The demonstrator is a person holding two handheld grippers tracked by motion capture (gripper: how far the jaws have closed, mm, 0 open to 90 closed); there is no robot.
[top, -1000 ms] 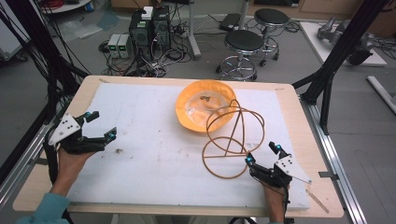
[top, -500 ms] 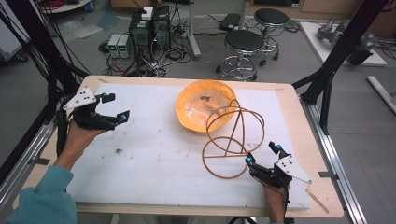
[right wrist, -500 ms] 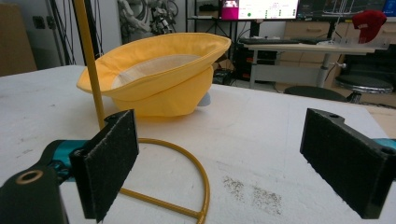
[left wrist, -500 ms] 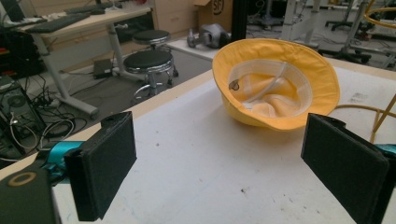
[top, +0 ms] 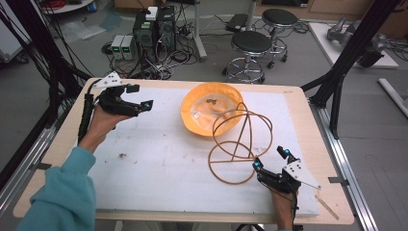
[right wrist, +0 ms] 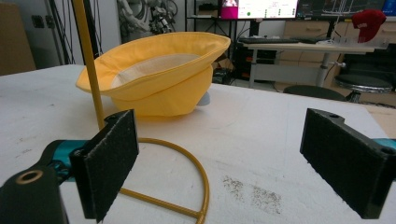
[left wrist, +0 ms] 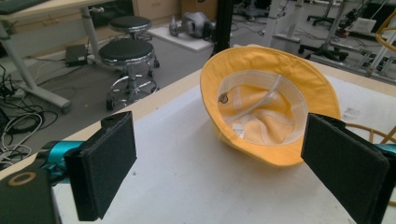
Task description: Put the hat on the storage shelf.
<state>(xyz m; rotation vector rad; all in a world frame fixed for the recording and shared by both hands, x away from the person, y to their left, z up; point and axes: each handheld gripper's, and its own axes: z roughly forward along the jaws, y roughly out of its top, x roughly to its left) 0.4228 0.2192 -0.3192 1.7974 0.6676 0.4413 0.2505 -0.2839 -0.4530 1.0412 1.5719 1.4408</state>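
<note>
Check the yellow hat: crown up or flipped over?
Flipped over. The yellow hat rests crown down on the white mat, opening up: the left gripper view shows its pale lining, inner band and label.

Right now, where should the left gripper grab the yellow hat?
Probably the near edge of the brim. The hat lies upside down, opening up, so its brim sticks out as a thin flap. The left gripper, jaws open, could come in from its own side and pinch that flap.
</note>
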